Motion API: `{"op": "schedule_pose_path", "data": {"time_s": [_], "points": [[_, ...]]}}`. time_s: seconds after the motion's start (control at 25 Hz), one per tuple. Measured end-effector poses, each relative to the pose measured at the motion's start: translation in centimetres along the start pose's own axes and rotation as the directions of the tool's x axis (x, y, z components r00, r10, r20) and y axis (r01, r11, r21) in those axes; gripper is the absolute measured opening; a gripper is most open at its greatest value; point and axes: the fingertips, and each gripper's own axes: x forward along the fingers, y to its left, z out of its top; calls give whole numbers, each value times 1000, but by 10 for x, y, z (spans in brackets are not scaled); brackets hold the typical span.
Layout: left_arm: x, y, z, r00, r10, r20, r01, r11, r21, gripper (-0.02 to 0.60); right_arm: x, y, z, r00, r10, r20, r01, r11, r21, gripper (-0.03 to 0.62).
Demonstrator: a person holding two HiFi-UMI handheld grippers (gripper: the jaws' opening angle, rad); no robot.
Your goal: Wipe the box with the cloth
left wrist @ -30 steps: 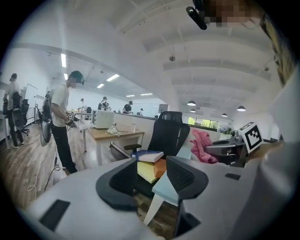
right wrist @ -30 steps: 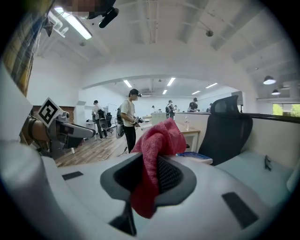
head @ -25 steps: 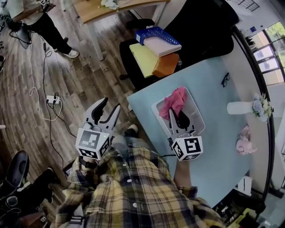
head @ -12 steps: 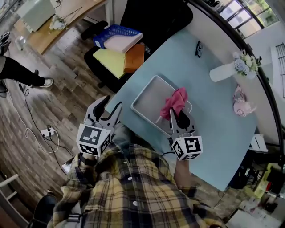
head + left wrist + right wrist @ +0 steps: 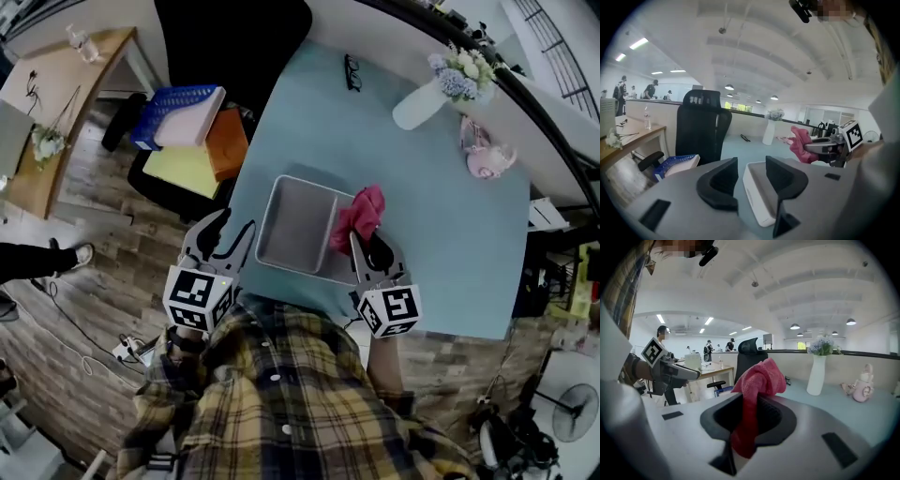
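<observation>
Nearest to me, my left gripper (image 5: 232, 225) hangs off the near edge of the table (image 5: 431, 216) with its jaws set moderately apart and nothing between them. Looking along them I see only the near corner of the box (image 5: 292, 223) lying beyond the tips, so this hand isn't steadying anything yet. My right gripper (image 5: 367, 246) is clamped on the cloth (image 5: 359, 212). In its own view the pink fabric runs down through the closed jaws and bunches up above them in a loose crumple. From the head view that bunch sits over the box's right end, about at its rim, but I can't tell whether it touches the surface or hovers just above it. The box itself is a shallow pale tray lying flat near my edge of the table, its inside bare, with nothing to show that any part has been wiped. I'd judge the task is barely started: the cloth is picked up and brought to the box, and the wiping across the floor and walls is all left to do. Farther out stand a pair of glasses (image 5: 352, 71), a white vase (image 5: 414, 107) of flowers and a small pink figurine (image 5: 480, 161), well clear of the box.
</observation>
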Motion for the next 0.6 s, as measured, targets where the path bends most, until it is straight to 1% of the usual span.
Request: {"op": "schedule_pose_path", "data": {"time_s": [0.12, 0.32, 0.44, 0.6], "points": [[21, -2, 0, 996, -80, -33, 81, 997, 19, 178, -1, -4, -4, 998, -63, -16, 63, 998, 26, 72], [45, -3, -5, 983, -163, -89, 166, 986, 25, 172, 3, -14, -5, 992, -126, -30, 128, 990, 53, 72], [54, -5, -12, 974, -194, -117, 198, 980, 22, 170, 3, -17, -5, 988, -150, -33, 152, 987, 61, 72], [63, -6, -21, 966, -213, -150, 218, 976, 16, 167, 6, -13, -7, 989, -141, -46, 143, 988, 62, 72]]}}
